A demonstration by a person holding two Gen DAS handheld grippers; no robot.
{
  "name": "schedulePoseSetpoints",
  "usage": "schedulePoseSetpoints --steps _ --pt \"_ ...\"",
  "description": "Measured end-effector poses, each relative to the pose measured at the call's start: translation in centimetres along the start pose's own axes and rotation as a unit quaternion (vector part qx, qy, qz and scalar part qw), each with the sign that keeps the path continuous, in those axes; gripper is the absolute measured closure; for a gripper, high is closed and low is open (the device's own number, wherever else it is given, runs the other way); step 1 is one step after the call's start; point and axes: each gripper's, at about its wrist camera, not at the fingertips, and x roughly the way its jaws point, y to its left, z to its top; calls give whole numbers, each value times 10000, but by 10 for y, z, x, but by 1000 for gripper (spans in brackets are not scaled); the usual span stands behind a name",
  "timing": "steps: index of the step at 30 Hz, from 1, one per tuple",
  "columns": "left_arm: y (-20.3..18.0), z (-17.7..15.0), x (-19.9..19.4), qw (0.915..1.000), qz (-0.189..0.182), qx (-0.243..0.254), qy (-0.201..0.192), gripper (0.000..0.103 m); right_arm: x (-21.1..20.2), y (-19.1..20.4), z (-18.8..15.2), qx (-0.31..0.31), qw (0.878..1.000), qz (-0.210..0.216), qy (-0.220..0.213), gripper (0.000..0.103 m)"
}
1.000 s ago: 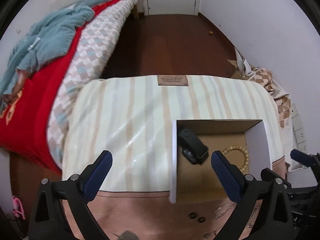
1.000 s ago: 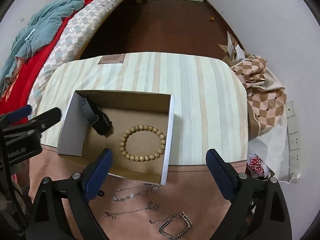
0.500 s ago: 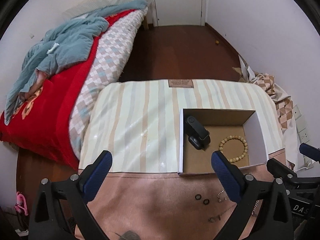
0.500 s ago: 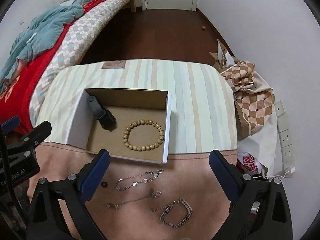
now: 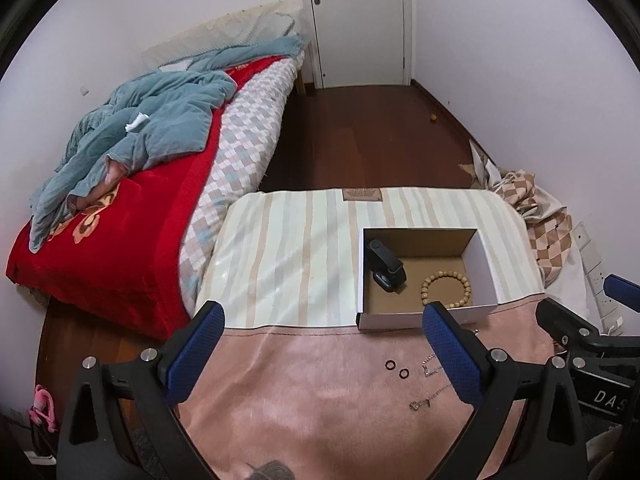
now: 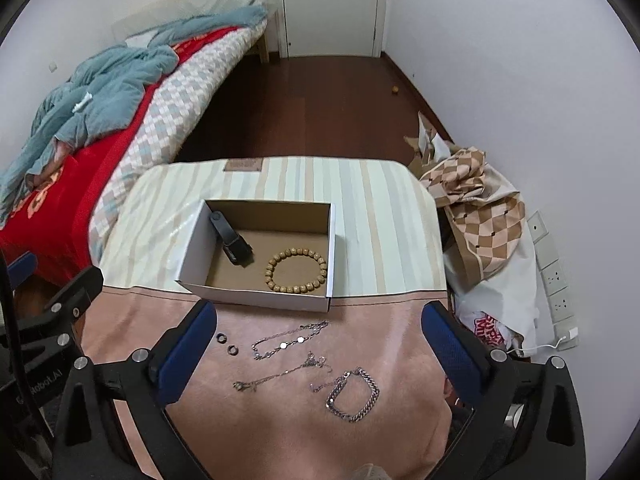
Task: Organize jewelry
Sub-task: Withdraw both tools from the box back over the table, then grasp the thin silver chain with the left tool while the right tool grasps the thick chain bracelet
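- Left gripper: jaws spread wide, nothing held; it is positioned above bare pink cloth, with the loose pieces off toward its right finger.
- Right gripper: jaws spread wide, nothing held; it is positioned directly over the loose jewelry.
- Box: a black band and a bead bracelet are already contained.
- Remaining on the cloth, in front of the box: two rings, a thin chain, a second chain and a curb-link bracelet.
- The thin chain is laid crosswise between the right fingers, its long axis running left to right; the right gripper is judged the nearer.
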Motion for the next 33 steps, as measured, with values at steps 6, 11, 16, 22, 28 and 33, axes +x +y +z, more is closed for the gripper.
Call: schedulePoseSetpoints --steps 6,11,16,22,28,33 --pt "3 -10 -21 9996 172 -91 -185 2 -34 -6 -14 175 9992 237 -276 0" --pt "2 -37 -4 9997 244 -73 -28 2 -19 -36 -42 606 9980 167 -99 0" --pt "-8 -72 36 9986 310 -18 425 2 35 -67 -84 960 9937 159 548 0" --pt "-23 -99 72 9965 336 209 737 2 105 -85 -126 1045 9886 -29 1083 24" --pt "-25 -114 93 9945 364 340 926 2 136 -71 -145 708 9909 -308 1100 57" --pt "-28 -126 104 9928 112 398 1121 2 133 -64 -149 572 9931 -291 981 94"
